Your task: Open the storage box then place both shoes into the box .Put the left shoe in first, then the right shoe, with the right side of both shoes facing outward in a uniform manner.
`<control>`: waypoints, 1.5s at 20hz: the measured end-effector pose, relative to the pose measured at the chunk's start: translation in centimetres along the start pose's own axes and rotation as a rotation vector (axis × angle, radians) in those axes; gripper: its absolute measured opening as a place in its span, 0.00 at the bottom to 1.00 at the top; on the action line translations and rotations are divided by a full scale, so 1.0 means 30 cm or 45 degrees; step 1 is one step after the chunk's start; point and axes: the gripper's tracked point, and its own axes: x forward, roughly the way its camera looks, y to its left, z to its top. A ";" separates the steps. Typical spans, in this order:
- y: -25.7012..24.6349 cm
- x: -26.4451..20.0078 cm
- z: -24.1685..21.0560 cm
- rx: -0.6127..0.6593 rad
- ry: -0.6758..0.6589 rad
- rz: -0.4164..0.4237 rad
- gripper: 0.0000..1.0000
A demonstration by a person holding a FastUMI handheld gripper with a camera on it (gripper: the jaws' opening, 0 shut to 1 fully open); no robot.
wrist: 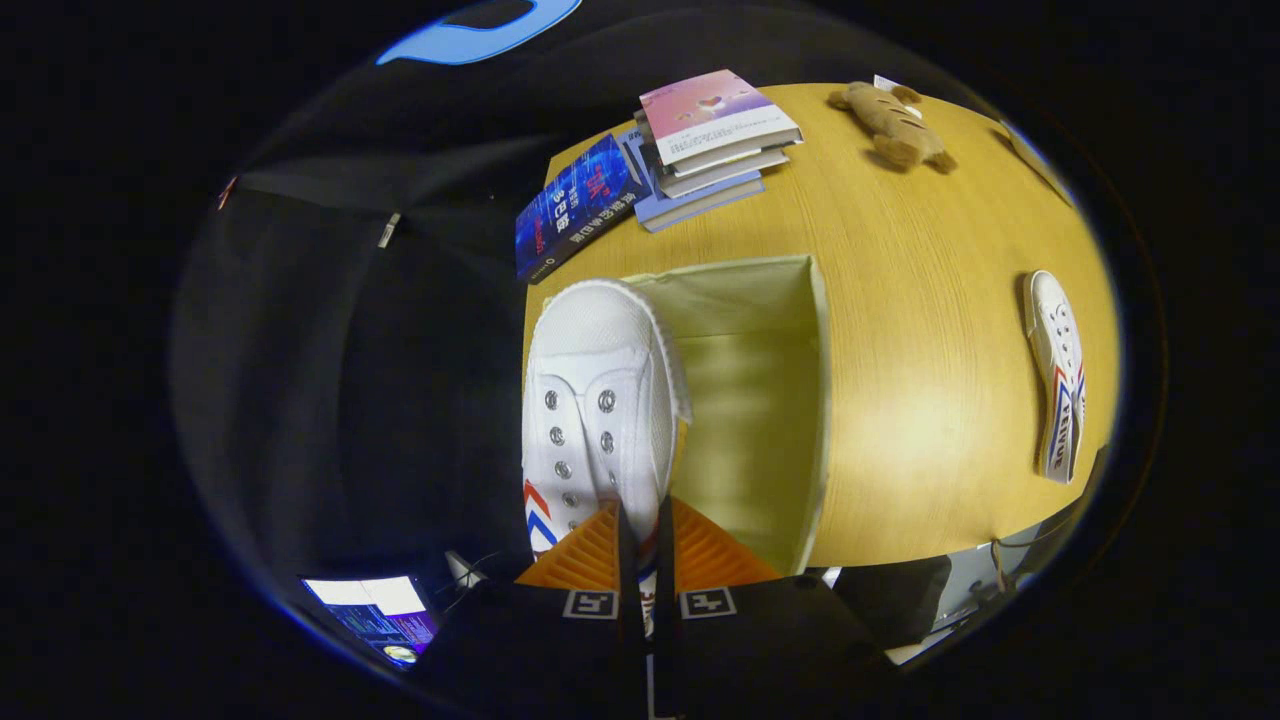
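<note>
Wooden table [900, 330] carries the open storage box [822, 400] just ahead of the tool [640, 560], which is clamped narrowly on a white shoe [595, 400] at the box's 9 o'clock edge. Second shoe [1057, 390] lies at 3 o'clock, well apart. I judge the toe may catch the rim and the shoe may twist in the grip.

White canvas shoe [600, 400] with metal eyelets and red-and-blue chevrons on its side, held up over the left wall of the storage box [820, 400], toe pointing away, heel end pinched between the nearly closed jaws. Box open, pale fabric, nothing visible inside, standing on the wooden surface [920, 330]. Second matching shoe [1058, 375] lying on its side, well apart, right of the box.
</note>
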 end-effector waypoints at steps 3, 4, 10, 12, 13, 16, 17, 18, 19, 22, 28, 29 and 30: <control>-0.012 0.086 -0.018 0.017 0.031 -0.065 0.08; -0.008 0.103 -0.020 0.015 0.040 -0.072 0.08; -0.015 0.180 0.002 0.032 0.044 -0.110 0.08; -0.056 0.214 0.009 0.032 0.033 -0.173 0.08; -0.070 0.234 0.010 0.035 0.030 -0.197 0.08; -0.086 0.290 -0.005 0.026 0.047 -0.236 0.08; -0.088 0.308 -0.014 0.018 0.052 -0.248 0.08; -0.090 0.327 -0.024 0.008 0.054 -0.260 0.08; -0.093 0.345 -0.031 -0.003 0.055 -0.272 0.08; -0.113 0.397 -0.055 -0.021 0.066 -0.309 0.08; -0.114 0.416 -0.066 -0.010 0.086 -0.294 0.21; -0.113 0.414 -0.065 -0.010 0.092 -0.285 0.26; -0.106 0.410 -0.064 -0.009 0.093 -0.274 0.27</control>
